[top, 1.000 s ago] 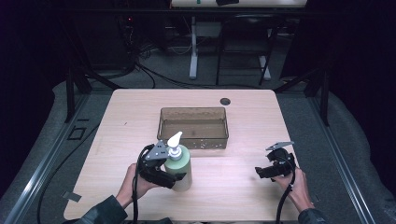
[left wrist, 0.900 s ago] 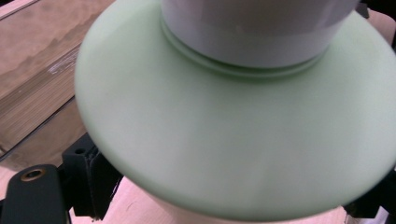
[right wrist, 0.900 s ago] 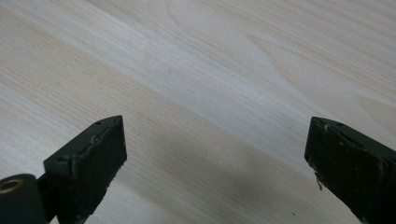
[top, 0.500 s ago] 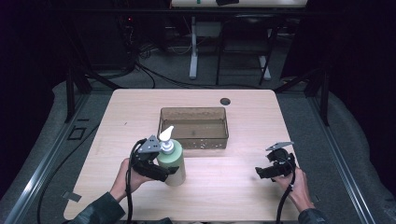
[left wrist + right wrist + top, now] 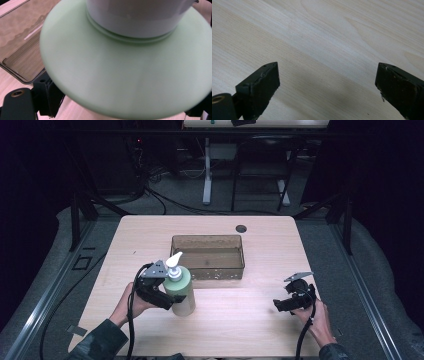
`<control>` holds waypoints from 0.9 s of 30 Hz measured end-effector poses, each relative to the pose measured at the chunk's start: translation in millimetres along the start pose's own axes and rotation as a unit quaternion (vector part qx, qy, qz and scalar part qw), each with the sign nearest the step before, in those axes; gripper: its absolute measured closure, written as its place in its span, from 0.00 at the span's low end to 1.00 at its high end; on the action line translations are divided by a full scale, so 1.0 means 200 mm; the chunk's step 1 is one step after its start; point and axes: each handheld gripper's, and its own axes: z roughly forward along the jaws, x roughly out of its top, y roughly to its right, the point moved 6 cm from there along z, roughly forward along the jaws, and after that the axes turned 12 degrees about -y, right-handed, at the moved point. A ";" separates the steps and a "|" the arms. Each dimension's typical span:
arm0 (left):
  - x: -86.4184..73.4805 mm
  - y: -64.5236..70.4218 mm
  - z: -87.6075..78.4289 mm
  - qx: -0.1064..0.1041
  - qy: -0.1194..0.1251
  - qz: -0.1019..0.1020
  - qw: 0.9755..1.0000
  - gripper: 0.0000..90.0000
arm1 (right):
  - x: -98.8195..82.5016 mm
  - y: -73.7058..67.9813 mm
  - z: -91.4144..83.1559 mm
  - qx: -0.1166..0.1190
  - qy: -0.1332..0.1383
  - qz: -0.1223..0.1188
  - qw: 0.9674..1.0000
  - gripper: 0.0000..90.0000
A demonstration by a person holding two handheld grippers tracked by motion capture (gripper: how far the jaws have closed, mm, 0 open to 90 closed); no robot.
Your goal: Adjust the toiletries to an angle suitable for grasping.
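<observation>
Presently the left tongs (image 5: 172, 301) are clamped wide on the green pump bottle (image 5: 181, 290), upright on the bench (image 5: 240, 320) just before the brown tray (image 5: 207, 256). Right tongs (image 5: 278, 304) gape open, holding nothing, low over bare bench well apart.

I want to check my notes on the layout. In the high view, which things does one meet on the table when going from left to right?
left gripper → green pump bottle, clamped in it → brown tray → small dark hole in the table → right gripper, jaws open over bare wood.
</observation>
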 end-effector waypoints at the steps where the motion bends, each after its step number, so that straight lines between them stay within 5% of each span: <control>1: 0.00 -0.01 0.00 -0.003 0.000 0.003 1.000 0.14 | 0.00 0.00 0.00 0.000 0.000 0.000 1.000 0.06; 15: 0.02 -0.14 0.01 -0.017 0.005 0.024 1.000 0.13 | 0.00 0.00 0.00 -0.002 -0.002 -0.001 1.000 0.06; 20: 0.02 -0.14 0.02 -0.015 -0.002 0.016 1.000 0.13 | 0.00 0.00 0.00 -0.003 -0.003 -0.002 1.000 0.06; 24: 0.01 -0.12 0.04 -0.024 -0.015 -0.001 1.000 0.01 | 0.00 0.00 0.00 -0.003 -0.002 -0.004 1.000 0.06; 27: 0.02 -0.12 0.01 -0.028 -0.005 -0.018 0.999 0.00 | 0.00 0.00 0.00 -0.002 -0.002 -0.004 1.000 0.06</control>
